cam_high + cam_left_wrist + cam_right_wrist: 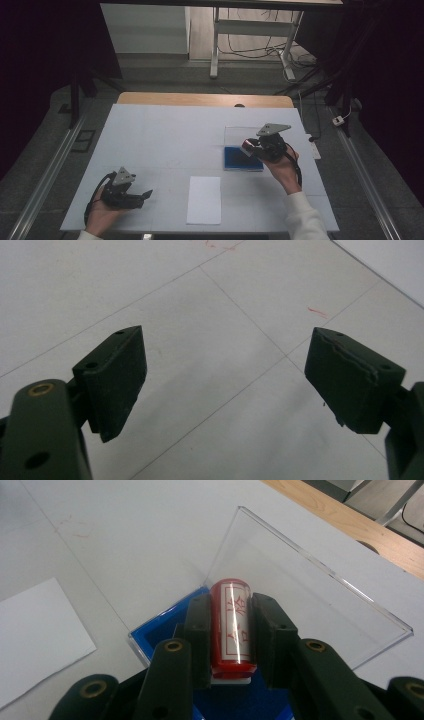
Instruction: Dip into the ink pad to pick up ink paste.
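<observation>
- The table [165,135] carries everything: a white covering ruled with thin lines, a strip of bare wood at the far edge.
- A white sheet of paper [204,199] lies near my edge, between my two hands and well apart from the ink pad. It is blank, so I judge the stamping itself is not yet done.
- The ink pad case [243,158] sits at the right: a blue tray with a dark pad, its clear lid [305,587] hinged open and leaning back toward the far side. Opening it is done.
- My right tongs [248,146] are clamped on the stamp [231,625], held above the blue tray, near its far edge. I cannot tell whether its face has taken ink.
- My left tongs [225,375] stand wide apart with nothing between them, low over bare table at the left, near the paper.
- What is left, as I judge it: carry the stamp to the paper, press, then put it back.
- The stamp is a small red cylinder, glossy, with a white label bearing red characters inside a red frame along its side. The pads [200,630] grip it across its round body.
</observation>
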### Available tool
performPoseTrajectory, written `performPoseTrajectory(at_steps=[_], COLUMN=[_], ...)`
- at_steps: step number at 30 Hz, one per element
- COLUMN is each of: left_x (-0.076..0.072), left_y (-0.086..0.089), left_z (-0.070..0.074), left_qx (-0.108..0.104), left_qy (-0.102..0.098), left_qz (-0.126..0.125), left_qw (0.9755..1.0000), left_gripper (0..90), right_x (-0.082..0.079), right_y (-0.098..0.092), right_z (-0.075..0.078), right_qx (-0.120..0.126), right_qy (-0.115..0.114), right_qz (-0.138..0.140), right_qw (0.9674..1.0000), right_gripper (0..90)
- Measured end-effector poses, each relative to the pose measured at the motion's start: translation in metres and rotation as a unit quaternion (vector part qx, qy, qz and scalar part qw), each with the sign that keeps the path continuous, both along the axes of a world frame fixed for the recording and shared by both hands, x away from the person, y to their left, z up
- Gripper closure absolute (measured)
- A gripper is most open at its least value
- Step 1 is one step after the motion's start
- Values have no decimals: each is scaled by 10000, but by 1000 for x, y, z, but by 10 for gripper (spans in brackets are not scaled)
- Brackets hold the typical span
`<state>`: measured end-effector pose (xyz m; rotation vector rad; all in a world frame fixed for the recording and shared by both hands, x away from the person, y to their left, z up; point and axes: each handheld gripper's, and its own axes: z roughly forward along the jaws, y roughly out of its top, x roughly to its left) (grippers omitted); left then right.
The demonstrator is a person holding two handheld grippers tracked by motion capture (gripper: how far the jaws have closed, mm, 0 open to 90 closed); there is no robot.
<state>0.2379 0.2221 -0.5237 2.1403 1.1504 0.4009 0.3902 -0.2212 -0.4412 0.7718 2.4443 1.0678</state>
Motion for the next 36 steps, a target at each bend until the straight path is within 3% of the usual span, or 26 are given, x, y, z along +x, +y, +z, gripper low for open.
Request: performPoseTrajectory(at_steps=[8,14,24,36], left_x=[0,0,1,1], left_y=[0,0,0,0], left_z=[0,-1,-1,-2], left_qx=[14,9,15,13], left_qy=[11,15,26,37], left_qz=[-9,-8,-12,-20], left_qw=[10000,10000,10000,10000], left_gripper=[177,177,177,177], right_x=[1,5,12,16], right_y=[1,4,8,9], right_z=[-1,-8,-19,-25], right_qx=[38,-72,-274,-352], right_qy=[45,251,399,442], right_qz=[-38,-84,-166,-188], right_qw=[10000,9996,9987,9982], right_gripper=[699,699,699,699])
